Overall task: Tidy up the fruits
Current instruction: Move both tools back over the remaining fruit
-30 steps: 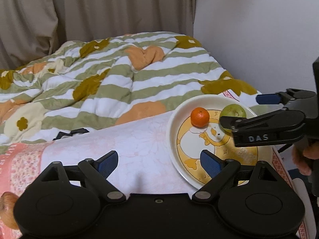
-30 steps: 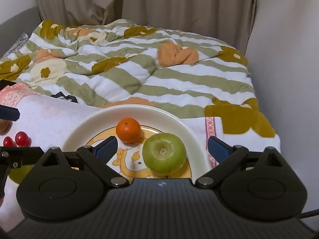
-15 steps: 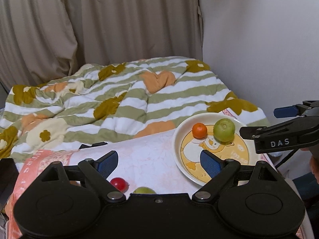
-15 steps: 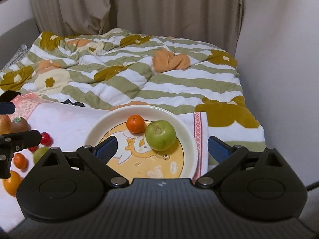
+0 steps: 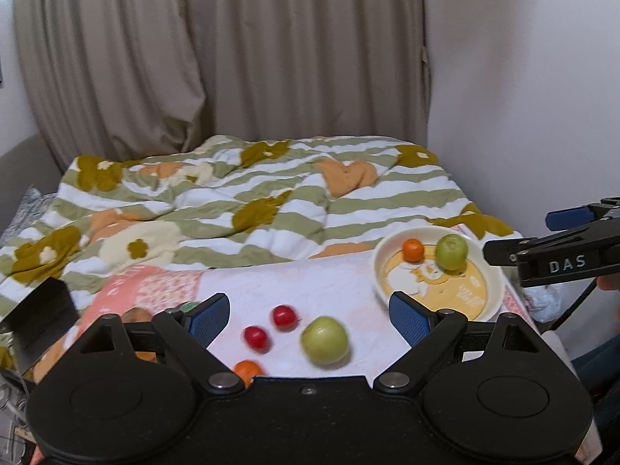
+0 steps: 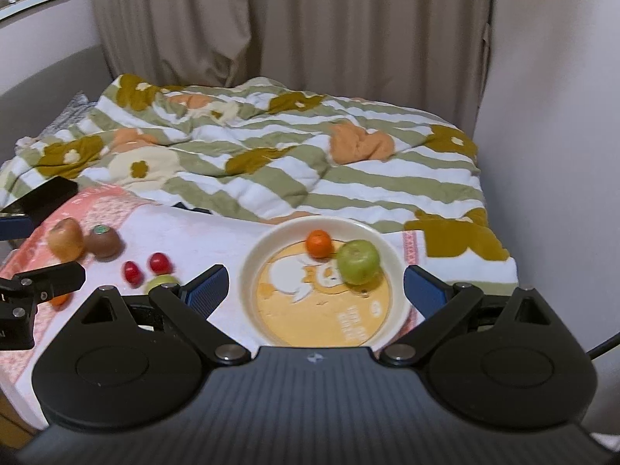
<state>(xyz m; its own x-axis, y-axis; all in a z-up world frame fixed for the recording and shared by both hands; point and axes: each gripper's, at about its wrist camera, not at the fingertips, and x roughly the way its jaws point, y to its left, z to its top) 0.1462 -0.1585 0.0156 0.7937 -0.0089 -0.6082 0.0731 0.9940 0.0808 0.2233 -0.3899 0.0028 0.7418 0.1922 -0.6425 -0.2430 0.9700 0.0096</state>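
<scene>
The white letters "DAS" stand on the side of the right gripper (image 5: 558, 250), at the right edge of the left wrist view. The plate (image 6: 252, 267) bears pale lettering at lower right of its yellow centre, too small to read.

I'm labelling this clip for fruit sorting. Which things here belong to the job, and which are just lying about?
Part of the job:
plate
tangerine on the plate
green apple on the plate
loose green apple
two red fruits
loose tangerine
kiwi
brownish fruit

Just lying about:
striped quilt
curtain
black box
</scene>
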